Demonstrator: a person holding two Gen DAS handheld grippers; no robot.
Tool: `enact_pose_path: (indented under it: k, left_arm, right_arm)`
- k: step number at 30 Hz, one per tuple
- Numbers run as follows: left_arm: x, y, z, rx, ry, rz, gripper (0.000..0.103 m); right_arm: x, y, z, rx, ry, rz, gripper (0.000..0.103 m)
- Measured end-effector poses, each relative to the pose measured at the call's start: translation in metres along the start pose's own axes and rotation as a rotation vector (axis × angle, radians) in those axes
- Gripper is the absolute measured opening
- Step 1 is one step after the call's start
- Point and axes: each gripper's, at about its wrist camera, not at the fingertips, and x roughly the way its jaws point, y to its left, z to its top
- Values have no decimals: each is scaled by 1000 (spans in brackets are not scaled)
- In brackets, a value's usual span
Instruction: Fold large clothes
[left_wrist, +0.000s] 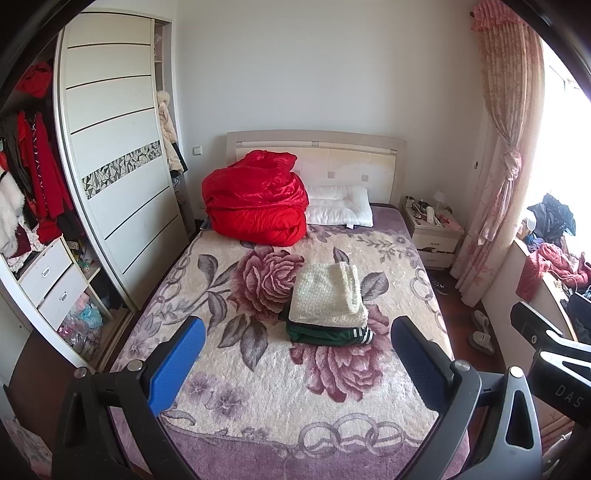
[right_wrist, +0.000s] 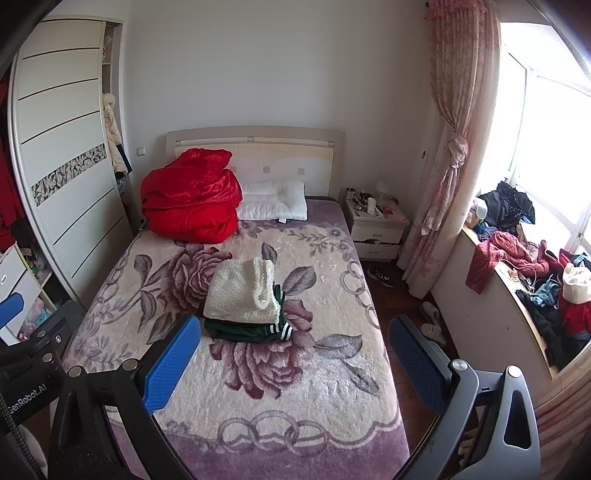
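Observation:
A folded cream fleece garment (left_wrist: 327, 295) lies on top of a folded dark green garment with white stripes (left_wrist: 328, 334) in the middle of the bed (left_wrist: 258, 387). The same stack shows in the right wrist view, cream (right_wrist: 240, 291) over green (right_wrist: 251, 330). My left gripper (left_wrist: 295, 363) is open and empty, held above the bed's foot, short of the stack. My right gripper (right_wrist: 295, 363) is open and empty, to the right of the left one, just short of the stack. Unfolded clothes (right_wrist: 517, 258) are heaped on the window ledge at the right.
A red quilt bundle (left_wrist: 258, 203) and a white pillow (left_wrist: 340, 205) lie at the headboard. An open wardrobe (left_wrist: 110, 166) stands left of the bed. A cluttered nightstand (right_wrist: 376, 225), a tied pink curtain (right_wrist: 450, 166) and slippers (right_wrist: 432, 321) on the floor are at the right.

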Motion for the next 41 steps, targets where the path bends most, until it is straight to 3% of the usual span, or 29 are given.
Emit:
enact_pose_path:
  k: [41]
  left_arm:
    - [-9,0,1,6,-21,-4,103]
  right_arm:
    - [-12,10,-12,-10,-8,-5,103]
